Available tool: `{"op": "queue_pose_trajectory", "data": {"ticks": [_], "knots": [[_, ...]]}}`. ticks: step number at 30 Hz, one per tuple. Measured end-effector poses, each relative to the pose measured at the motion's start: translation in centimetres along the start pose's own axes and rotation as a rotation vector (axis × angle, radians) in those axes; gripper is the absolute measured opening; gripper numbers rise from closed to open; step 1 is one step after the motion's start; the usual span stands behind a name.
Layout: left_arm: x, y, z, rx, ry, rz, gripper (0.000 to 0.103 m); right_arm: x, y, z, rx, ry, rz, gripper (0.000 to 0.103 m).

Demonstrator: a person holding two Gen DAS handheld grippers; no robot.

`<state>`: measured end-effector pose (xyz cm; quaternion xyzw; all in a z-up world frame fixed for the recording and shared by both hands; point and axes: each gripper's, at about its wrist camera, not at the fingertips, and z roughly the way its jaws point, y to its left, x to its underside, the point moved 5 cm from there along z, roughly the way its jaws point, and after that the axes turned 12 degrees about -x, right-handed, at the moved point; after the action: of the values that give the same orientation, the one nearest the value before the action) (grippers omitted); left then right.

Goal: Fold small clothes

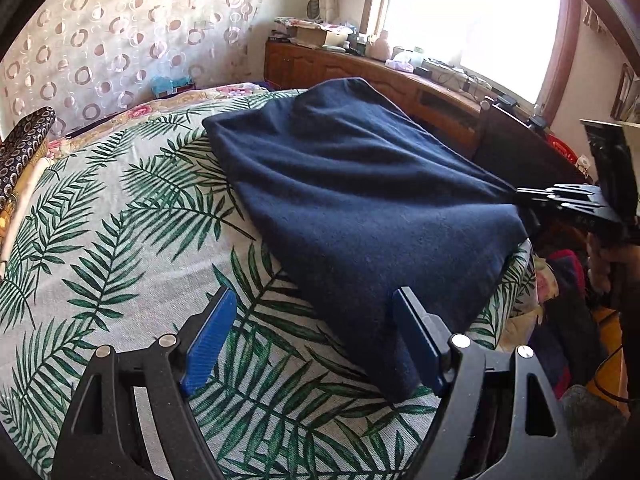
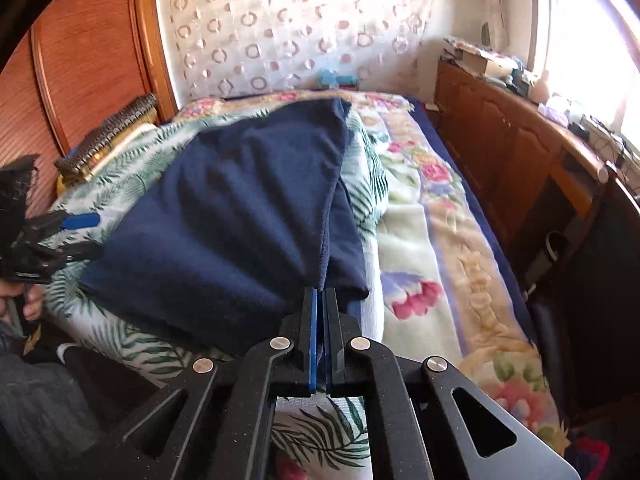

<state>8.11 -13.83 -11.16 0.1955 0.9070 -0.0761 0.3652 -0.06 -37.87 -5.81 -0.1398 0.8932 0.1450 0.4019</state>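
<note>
A dark navy garment (image 1: 340, 184) lies spread on a palm-leaf sheet (image 1: 120, 220) on the bed. My right gripper (image 2: 320, 292) is shut on its near edge, and creases fan out from the pinch. In the left wrist view the right gripper (image 1: 518, 196) grips the cloth at its right side. My left gripper (image 1: 316, 294) stands open at the garment's near corner. That corner lies between the fingers against the right blue pad (image 1: 416, 340), and the left pad is clear of it. In the right wrist view the navy garment (image 2: 224, 208) has the left gripper (image 2: 86, 238) open at its left corner.
A floral blanket (image 2: 432, 240) covers the bed to the right of the sheet. A wooden cabinet (image 2: 500, 140) with clutter on top runs under the window. A patterned cushion (image 1: 24, 140) lies by the wooden headboard (image 2: 80, 60). More clothes (image 1: 568, 280) are heaped beside the bed.
</note>
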Motion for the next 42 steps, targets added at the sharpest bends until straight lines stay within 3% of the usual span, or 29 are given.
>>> {"op": "queue_pose_trajectory", "data": {"ticks": [6, 9, 14, 17, 18, 19, 22, 24, 28, 32, 36, 42], "knots": [[0.5, -0.3, 0.4, 0.0, 0.016, 0.009, 0.081, -1.0, 1.5, 1.1, 0.046, -0.013, -0.031, 0.002], [0.7, -0.5, 0.5, 0.02, 0.025, 0.011, 0.079, -1.7, 2.1, 0.3, 0.074, -0.044, -0.044, 0.009], [1.6, -1.3, 0.2, 0.071, 0.036, 0.028, 0.06, -1.6, 3.9, 0.4, 0.051, -0.062, -0.069, 0.015], [2.0, -1.6, -0.2, 0.085, 0.036, 0.039, 0.05, -1.1, 5.0, 0.8, 0.006, -0.059, -0.086, 0.043], [2.1, -1.7, -0.3, 0.097, 0.039, 0.037, 0.043, -1.0, 5.6, 1.1, -0.018, -0.057, -0.089, 0.047], [2.2, -1.8, -0.4, 0.113, 0.041, 0.039, 0.032, -0.9, 5.9, 1.3, -0.035, -0.051, -0.093, 0.047], [2.5, -2.5, -0.6, 0.145, 0.053, 0.07, 0.013, -0.4, 7.4, 2.6, -0.08, -0.022, -0.114, 0.047], [2.1, -2.6, -0.9, 0.145, 0.046, 0.07, 0.006, -0.1, 8.4, 3.3, -0.098, -0.009, -0.132, 0.047], [-0.5, -2.3, -2.9, 0.182, -0.031, 0.022, 0.005, 0.0, 9.7, 3.9, -0.125, 0.001, -0.155, 0.047], [-4.1, -2.3, -4.6, 0.168, -0.107, 0.022, 0.005, 0.1, 10.8, 3.7, -0.161, 0.003, -0.183, 0.048], [-6.5, -2.3, -4.7, 0.171, -0.133, 0.014, 0.005, 0.1, 11.2, 2.8, -0.18, -0.021, -0.201, 0.07], [-8.0, -2.1, -4.9, 0.167, -0.154, -0.003, 0.005, 0.3, 9.4, 3.9, -0.085, 0.025, -0.225, 0.07]]}}
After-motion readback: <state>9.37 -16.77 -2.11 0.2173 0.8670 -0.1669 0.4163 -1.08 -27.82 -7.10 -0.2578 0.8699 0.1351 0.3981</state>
